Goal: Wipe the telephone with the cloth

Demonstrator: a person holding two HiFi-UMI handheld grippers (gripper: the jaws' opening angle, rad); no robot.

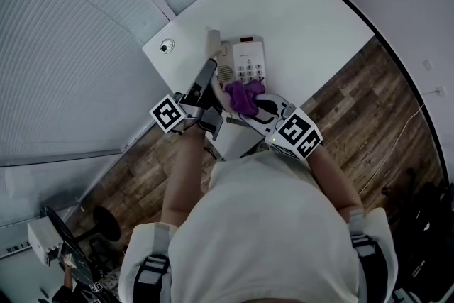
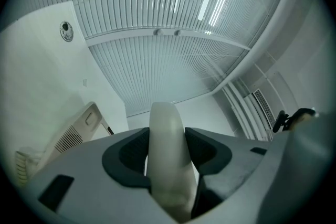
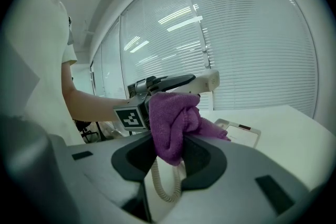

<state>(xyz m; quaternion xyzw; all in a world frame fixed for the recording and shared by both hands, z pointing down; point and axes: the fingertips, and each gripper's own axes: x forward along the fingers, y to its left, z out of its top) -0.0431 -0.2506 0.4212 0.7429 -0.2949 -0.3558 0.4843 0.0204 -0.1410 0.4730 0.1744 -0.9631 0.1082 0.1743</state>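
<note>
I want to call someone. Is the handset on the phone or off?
Off: the left gripper holds the handset clear of the telephone.

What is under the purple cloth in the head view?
The purple cloth lies over the near edge of the telephone base, whose keypad shows beyond it. What the cloth covers there cannot be seen.

The cloth perhaps hides the near edge of the telephone.
</note>
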